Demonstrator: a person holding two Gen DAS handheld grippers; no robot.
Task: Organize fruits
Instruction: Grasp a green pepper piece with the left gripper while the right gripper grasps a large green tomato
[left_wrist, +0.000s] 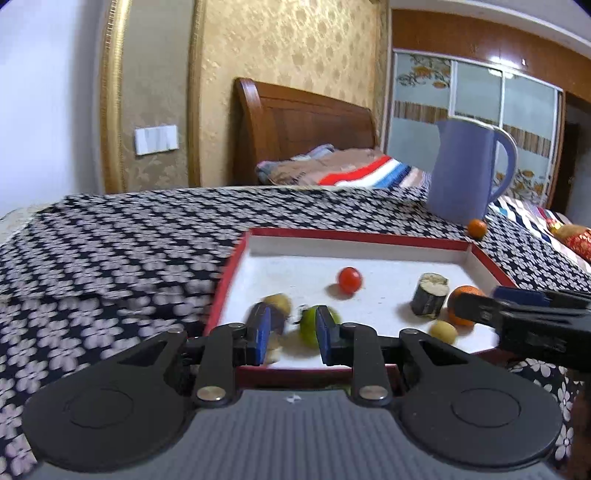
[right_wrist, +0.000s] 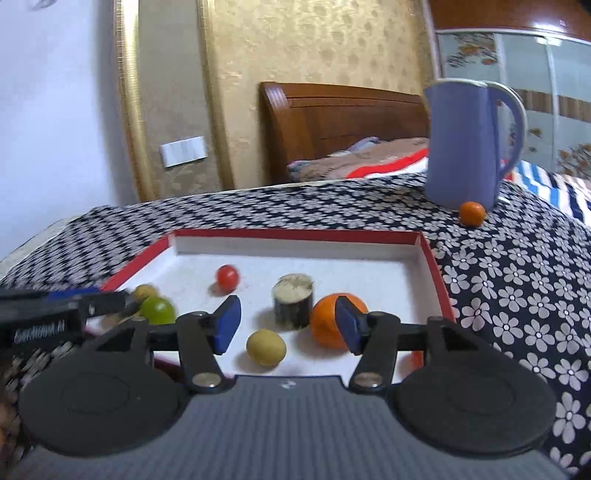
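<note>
A red-rimmed white tray (left_wrist: 369, 238) (right_wrist: 295, 234) holds a red cherry tomato (left_wrist: 349, 280) (right_wrist: 226, 277), a green fruit (left_wrist: 310, 325) (right_wrist: 158, 311), a dark cut cylinder piece (left_wrist: 429, 294) (right_wrist: 293, 300), an orange (left_wrist: 461, 295) (right_wrist: 325, 321), a small yellow fruit (left_wrist: 443, 330) (right_wrist: 266, 347) and another yellowish fruit (left_wrist: 279, 301) (right_wrist: 144, 291). My left gripper (left_wrist: 291, 334) is open and empty over the tray's near left, the green fruit just behind its right pad. My right gripper (right_wrist: 288, 325) is open and empty, its right pad in front of the orange.
A blue pitcher (left_wrist: 465, 170) (right_wrist: 469, 147) stands at the back right on the flowered cloth (left_wrist: 129, 240), with a small orange (left_wrist: 477, 228) (right_wrist: 472, 213) at its foot. A bed with a wooden headboard (left_wrist: 306, 125) lies behind the table.
</note>
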